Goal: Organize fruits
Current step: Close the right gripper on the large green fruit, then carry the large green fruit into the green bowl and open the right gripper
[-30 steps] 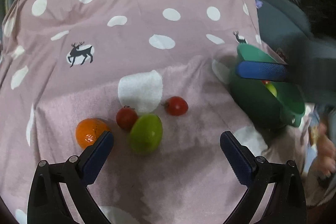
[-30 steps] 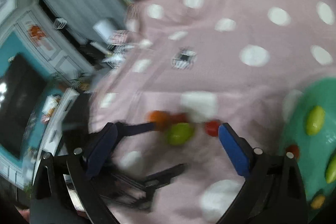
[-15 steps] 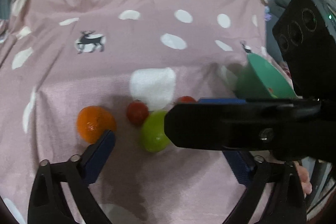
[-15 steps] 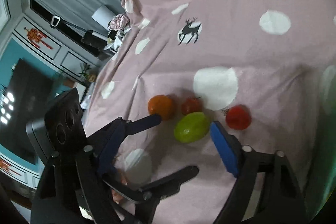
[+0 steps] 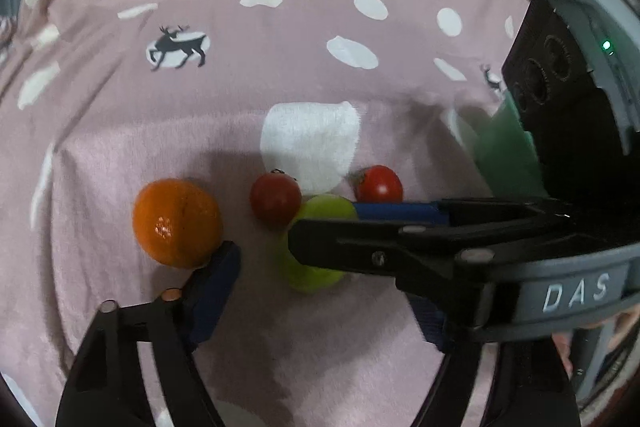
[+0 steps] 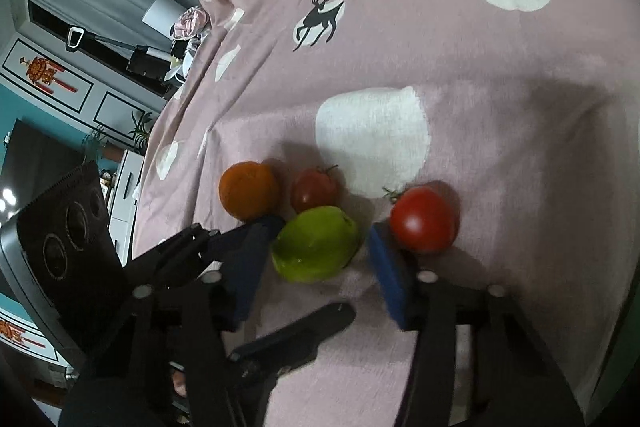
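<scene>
Pink cloth with white polka dots and small black deer prints [image 5: 280, 67] covers the surface, and four fruits lie close together on it. In the right wrist view, the right tongs [image 6: 316, 259] stand open around a smooth yellow-green oval fruit [image 6: 316, 245]: the blue pad of one finger [image 6: 386, 279] sits just beside the fruit on its right, and the dark pad of the other finger [image 6: 248, 267] lies at its left side, but whether either pad touches the skin cannot be told. A bright red round tomato with a green stalk [image 6: 424, 219] rests just beyond the blue pad, touching or nearly touching it. Behind the green fruit are a darker red tomato [image 6: 314, 189] and, to its left, a round orange mandarin [image 6: 248, 195], near each other. In the left wrist view, the left tongs [image 5: 320, 311] are open and hold nothing; one blue pad [image 5: 212, 291] rests just under the mandarin [image 5: 178, 223], while the other is mostly hidden behind the black frame of the right tongs, which crosses from the right over the green fruit [image 5: 316, 239]. A green plastic bowl [image 5: 504, 151] stands at the right edge, partly hidden by the dark housing.
</scene>
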A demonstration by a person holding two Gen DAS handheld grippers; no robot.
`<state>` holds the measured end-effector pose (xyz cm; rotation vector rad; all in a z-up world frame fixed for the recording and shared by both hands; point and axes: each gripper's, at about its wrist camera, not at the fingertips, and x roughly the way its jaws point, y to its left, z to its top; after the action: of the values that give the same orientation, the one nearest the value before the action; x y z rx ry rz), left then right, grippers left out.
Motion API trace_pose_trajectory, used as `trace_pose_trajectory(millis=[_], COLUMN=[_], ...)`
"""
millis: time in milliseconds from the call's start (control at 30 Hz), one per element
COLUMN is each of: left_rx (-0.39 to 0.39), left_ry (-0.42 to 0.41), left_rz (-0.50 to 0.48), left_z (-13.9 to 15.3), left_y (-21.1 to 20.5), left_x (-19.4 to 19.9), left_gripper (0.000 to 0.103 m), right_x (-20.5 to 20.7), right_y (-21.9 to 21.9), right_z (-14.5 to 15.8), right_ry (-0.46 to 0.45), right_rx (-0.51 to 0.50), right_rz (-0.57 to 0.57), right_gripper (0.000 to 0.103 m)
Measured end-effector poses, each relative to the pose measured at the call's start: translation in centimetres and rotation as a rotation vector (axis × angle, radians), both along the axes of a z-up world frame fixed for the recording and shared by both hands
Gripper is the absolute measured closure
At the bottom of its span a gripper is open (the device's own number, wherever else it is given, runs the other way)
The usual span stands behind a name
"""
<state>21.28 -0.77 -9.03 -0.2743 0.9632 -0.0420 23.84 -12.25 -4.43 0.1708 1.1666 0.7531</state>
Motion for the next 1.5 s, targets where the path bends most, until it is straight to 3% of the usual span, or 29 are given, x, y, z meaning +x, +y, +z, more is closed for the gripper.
trace_pose_trajectory(millis=[100,167,433,567,667,800,867,933,1033,1200,1267,1300,1367,1400,1433,1500], left_rx=[0.050,0.102,0.114,0.195,0.162,0.095,0.089,0.096,0.082,0.005,0.011,0.025,0.058,0.047,0.019,-0.099], left_ry=[-0.003,-0.004,-0.032,-0.093,-0.158,-0.237,-0.255,-0.259,-0.274,-0.263,-0.244,-0.231,-0.187,-0.165,-0.152,-0.148], left_rz=[-0.037,-0.029,-0.016,-0.013,-0.015,-0.067,-0.115,-0.168,-0.221,-0.297,-0.330,-0.334,-0.293,-0.269,-0.248,-0.229], left_z=[-0.4,-0.8,-0.5,2.1,5.4,9.1,10.5,11.0,12.6,14.6,15.1,14.5,14.0,13.5,13.2,13.0], left_y=[-1.1,-1.9,-2.4,-3.5,-3.8,-5.7,-8.1,-11.1,-14.4,-18.5,-20.2,-20.7,-21.5,-21.4,-21.0,-19.4], left_x=[1.0,1.8,3.3,1.7,0.4,-0.1,1.3,2.8,-0.2,0.2,0.4,1.3,1.9,2.7,2.7,1.9], left_gripper=[0.054,0.064,0.064,0.064,0.064,0.064,0.064,0.064,0.064,0.064,0.064,0.063,0.045,0.026,0.017,0.015], right_x=[-0.1,-0.1,-0.9,-2.7,-4.3,-6.6,-7.0,-7.6,-8.4,-9.0,-9.0,-8.7,-8.1,-8.1,-8.1,-8.6], right_y=[0.0,-0.2,-0.6,-0.5,-1.7,-6.6,-9.5,-12.9,-17.6,-23.8,-25.5,-26.4,-28.4,-29.0,-29.5,-29.4], right_z=[-0.2,-0.3,0.4,2.8,5.3,8.9,9.6,10.0,10.5,10.7,10.2,9.7,8.5,8.3,8.5,9.4], right_ry=[-0.011,-0.005,-0.030,-0.070,-0.126,-0.241,-0.253,-0.270,-0.296,-0.316,-0.309,-0.300,-0.267,-0.267,-0.278,-0.315], right_rx=[0.011,0.025,0.059,0.094,0.099,0.135,0.166,0.167,0.173,0.213,0.229,0.230,0.186,0.195,0.248,0.298], right_rz=[0.001,-0.007,-0.010,0.027,0.031,0.002,-0.046,-0.093,-0.164,-0.258,-0.276,-0.293,-0.424,-0.467,-0.480,-0.443], right_gripper=[0.058,0.058,0.058,0.058,0.058,0.058,0.058,0.058,0.058,0.060,0.060,0.058,0.041,0.028,0.025,0.008])
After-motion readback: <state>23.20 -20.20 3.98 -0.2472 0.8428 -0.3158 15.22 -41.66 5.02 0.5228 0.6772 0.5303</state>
